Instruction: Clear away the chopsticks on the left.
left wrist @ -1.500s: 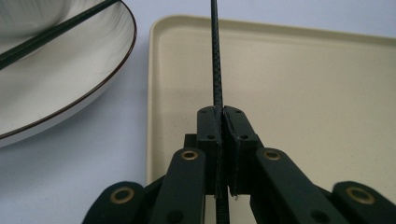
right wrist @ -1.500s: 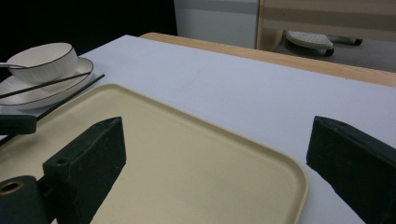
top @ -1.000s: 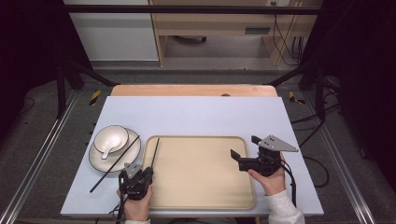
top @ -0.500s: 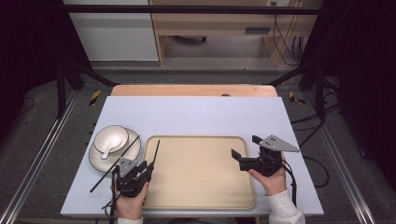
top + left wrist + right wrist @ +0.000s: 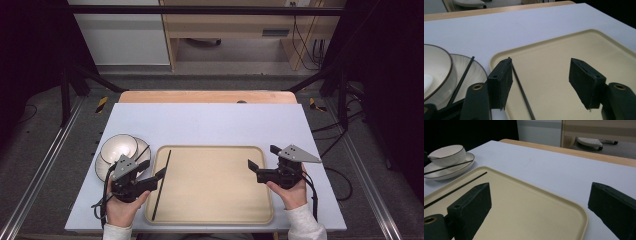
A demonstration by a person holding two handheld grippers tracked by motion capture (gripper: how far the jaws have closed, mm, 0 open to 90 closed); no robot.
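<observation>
— Left gripper (image 5: 150,176): jaws standing wide, just been opening, nothing between the pads. Hovering over the tray's left edge, clear of the chopstick.

— And that chopstick (image 5: 161,184)?

— Lying flat on the tray (image 5: 220,210), just inside its left rim, running from near the far-left corner down toward the near-left corner. Seen in the left gripper view as a thin black line (image 5: 521,90) passing just beside the left-hand jaw, apart from it.

— Step in hand, then?

— Looks like the release of the first chopstick, done. Second chopstick (image 5: 141,153) not yet fetched: resting across the plate (image 5: 106,167) under the bowl (image 5: 119,147), near the table's left edge.

— Next move?

— Probably a swing left to the plate, jaws lined up across the thin stick, a close low on it without knocking the bowl. Slender and round, so likely to roll or slip from a loose pinch.

— Right gripper (image 5: 251,166)?

— Also wide open, empty, held level over the tray's right edge, pointing left across it. In the right gripper view, bare tray between the jaws, bowl and plate far off at the left.
</observation>
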